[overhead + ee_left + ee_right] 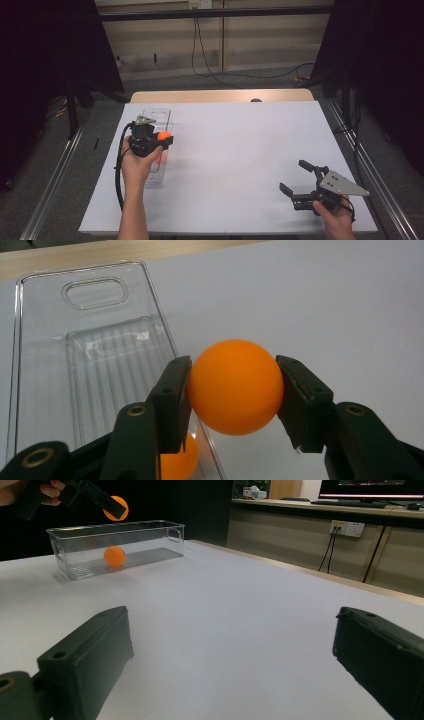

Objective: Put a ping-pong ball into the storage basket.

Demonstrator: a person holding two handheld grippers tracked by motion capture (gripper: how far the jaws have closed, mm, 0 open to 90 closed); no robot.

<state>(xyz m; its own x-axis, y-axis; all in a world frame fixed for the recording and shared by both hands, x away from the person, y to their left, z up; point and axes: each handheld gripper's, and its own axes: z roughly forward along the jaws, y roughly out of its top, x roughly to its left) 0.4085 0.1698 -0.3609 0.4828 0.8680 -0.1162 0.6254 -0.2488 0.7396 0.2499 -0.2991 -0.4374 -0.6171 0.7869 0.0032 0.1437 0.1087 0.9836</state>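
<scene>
An orange ball (235, 386) sits clamped between the 2 jaws of the left tool (159, 140), held in the air over the right edge of a clear plastic box (42, 335) on the white bench (240, 145). A second orange ball (114, 556) lies inside that box. The right tool (296, 176) rests well apart near the bench's right front, jaws spread wide with nothing between them.

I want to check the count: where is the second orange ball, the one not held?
It lies inside the clear bin at the table's left side, the loose orange ball on its floor, below the left gripper.
</scene>
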